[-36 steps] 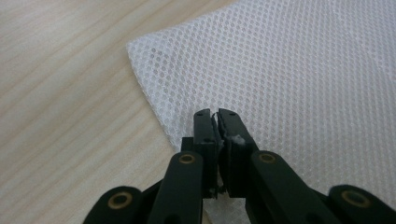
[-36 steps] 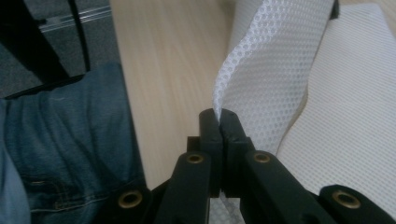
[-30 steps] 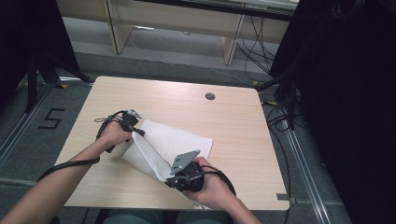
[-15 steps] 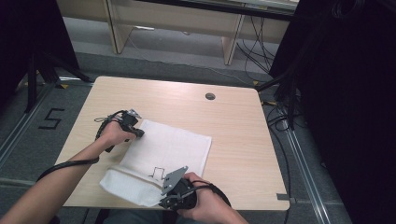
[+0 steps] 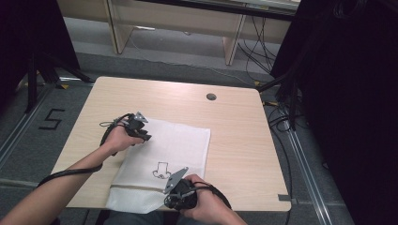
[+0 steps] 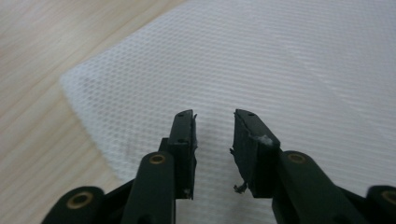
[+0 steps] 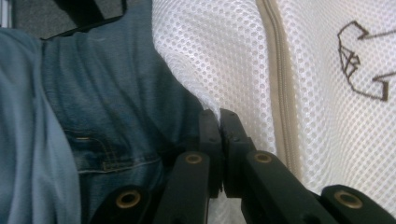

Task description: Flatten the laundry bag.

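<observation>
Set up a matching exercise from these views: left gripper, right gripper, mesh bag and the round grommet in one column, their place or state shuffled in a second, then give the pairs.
Things:
1. left gripper
2. right gripper
3. mesh bag
4. grommet

States:
A. set in the tabletop, far side
B. jaws apart over the bag's far corner
C. spread on the table, near edge hanging off
D. jaws closed on the bag's near edge

Pairs: 1-B, 2-D, 3-C, 4-A

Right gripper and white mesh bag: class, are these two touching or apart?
Touching. The right gripper view shows the right gripper with jaws closed on the edge of the white mesh bag.
</observation>
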{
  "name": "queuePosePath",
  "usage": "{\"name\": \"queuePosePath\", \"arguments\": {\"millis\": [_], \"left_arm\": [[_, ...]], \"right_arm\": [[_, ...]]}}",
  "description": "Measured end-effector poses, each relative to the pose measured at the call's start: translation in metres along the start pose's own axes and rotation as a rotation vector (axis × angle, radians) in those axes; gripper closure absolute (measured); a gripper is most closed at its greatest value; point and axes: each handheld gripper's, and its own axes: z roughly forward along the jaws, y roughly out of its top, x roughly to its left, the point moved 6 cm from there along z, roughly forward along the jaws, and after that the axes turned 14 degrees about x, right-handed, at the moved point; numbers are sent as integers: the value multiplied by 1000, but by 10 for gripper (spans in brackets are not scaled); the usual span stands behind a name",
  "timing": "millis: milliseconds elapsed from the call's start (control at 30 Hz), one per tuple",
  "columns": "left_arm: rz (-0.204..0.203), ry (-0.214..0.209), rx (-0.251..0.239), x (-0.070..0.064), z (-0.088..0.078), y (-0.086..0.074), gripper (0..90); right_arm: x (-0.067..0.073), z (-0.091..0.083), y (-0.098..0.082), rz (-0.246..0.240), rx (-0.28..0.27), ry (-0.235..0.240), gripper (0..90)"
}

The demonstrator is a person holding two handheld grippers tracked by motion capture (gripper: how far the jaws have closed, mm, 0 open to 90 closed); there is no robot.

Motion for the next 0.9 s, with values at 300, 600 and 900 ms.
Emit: {"name": "queuePosePath", "arguments": {"millis": [300, 600, 900], "left_arm": [[230, -93, 36, -61, -16, -3, 552], [312, -103, 84, -94, -4, -18, 570], [312, -102, 88, -95, 3, -20, 621]], "right_arm": [[-17, 2, -5, 94, 8, -33, 792], [-16, -14, -19, 168, -32, -45, 601], [-33, -36, -47, 286, -61, -70, 726]]}}
